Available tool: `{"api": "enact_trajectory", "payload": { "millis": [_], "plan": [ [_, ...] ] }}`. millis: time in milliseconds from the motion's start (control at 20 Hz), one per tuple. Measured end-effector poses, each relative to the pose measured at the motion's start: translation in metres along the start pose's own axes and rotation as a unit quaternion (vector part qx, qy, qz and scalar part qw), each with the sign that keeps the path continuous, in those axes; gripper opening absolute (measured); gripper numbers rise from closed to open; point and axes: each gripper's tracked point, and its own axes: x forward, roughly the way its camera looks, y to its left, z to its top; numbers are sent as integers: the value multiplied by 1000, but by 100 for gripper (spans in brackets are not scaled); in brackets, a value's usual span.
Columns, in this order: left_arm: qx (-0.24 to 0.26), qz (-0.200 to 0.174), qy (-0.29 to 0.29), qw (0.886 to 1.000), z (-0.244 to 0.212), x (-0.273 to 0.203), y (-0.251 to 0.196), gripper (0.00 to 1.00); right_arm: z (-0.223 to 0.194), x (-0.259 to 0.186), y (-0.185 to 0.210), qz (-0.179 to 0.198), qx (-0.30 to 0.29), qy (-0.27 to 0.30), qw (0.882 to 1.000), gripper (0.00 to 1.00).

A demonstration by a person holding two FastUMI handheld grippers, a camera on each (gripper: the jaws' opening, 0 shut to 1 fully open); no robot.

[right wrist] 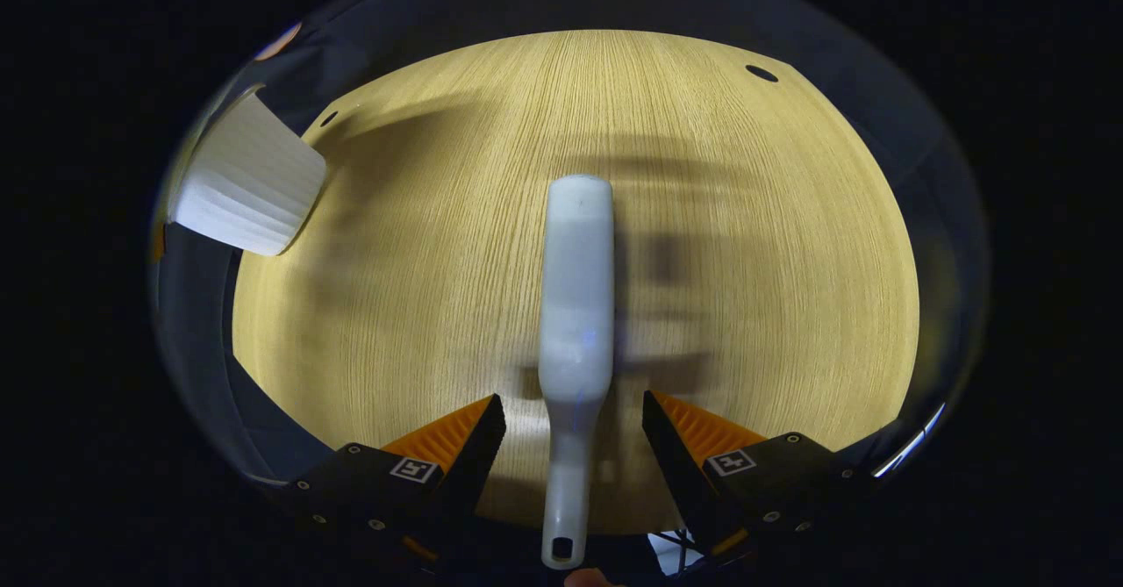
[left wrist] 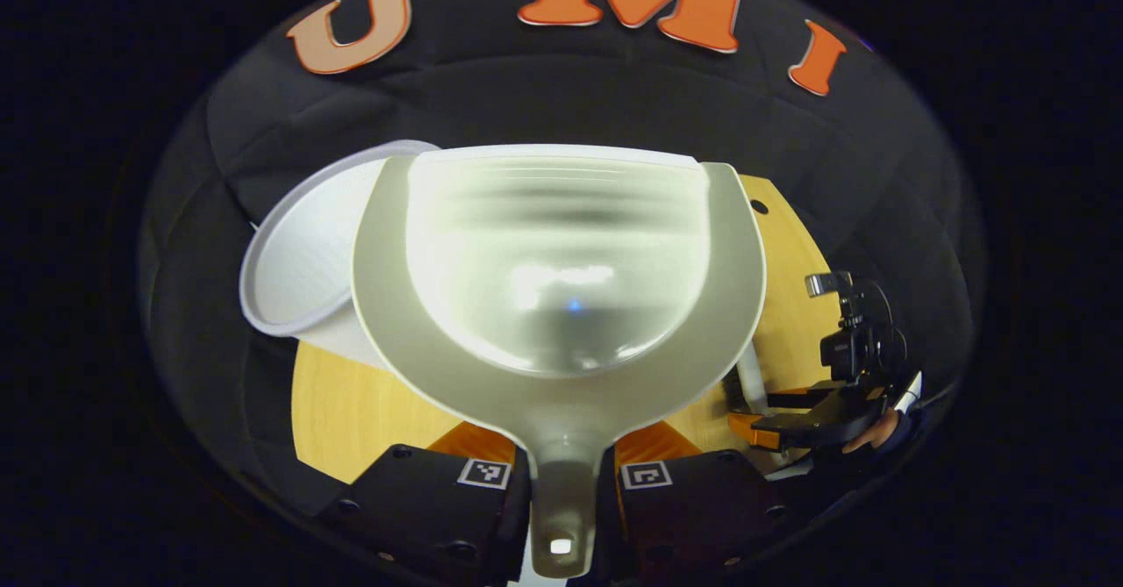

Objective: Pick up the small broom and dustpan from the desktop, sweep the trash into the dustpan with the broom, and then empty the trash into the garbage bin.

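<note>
Clearly the left gripper (left wrist: 566, 482) has its jaws closed on the handle of the pale grey plastic dustpan (left wrist: 561, 280), whose empty scoop fans toward the upper centre of the left gripper view, over the white ribbed plastic garbage bin (left wrist: 303, 262) at its left. In the right gripper view the right gripper (right wrist: 575, 433) stands with jaws spread wide either side of the white small broom (right wrist: 575, 306), not pinching it; its long axis runs straight up-frame over the wooden desk (right wrist: 790, 262). Closing would seem next.
</note>
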Motion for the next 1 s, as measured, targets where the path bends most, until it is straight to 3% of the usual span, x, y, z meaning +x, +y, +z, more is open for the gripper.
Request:
{"api": "enact_trajectory", "payload": {
  "millis": [250,400,500,650,1000],
  "plan": [
    [13,-12,58,998,-21,48,7,31,-2,0,-3,-6,-6,-2,1000,95],
    [13,19,78,997,-47,82,19,31,-6,3,-6,-9,-1,-3,1000,95],
    [6,13,108,994,-64,94,26,32,-10,3,-10,-15,1,-1,1000,95],
    [-19,1,140,990,-76,99,41,31,-17,5,-11,-17,4,7,1000,95],
    [-17,3,152,988,-75,101,45,32,-19,6,-7,-16,5,10,1000,95]
  ]
}}
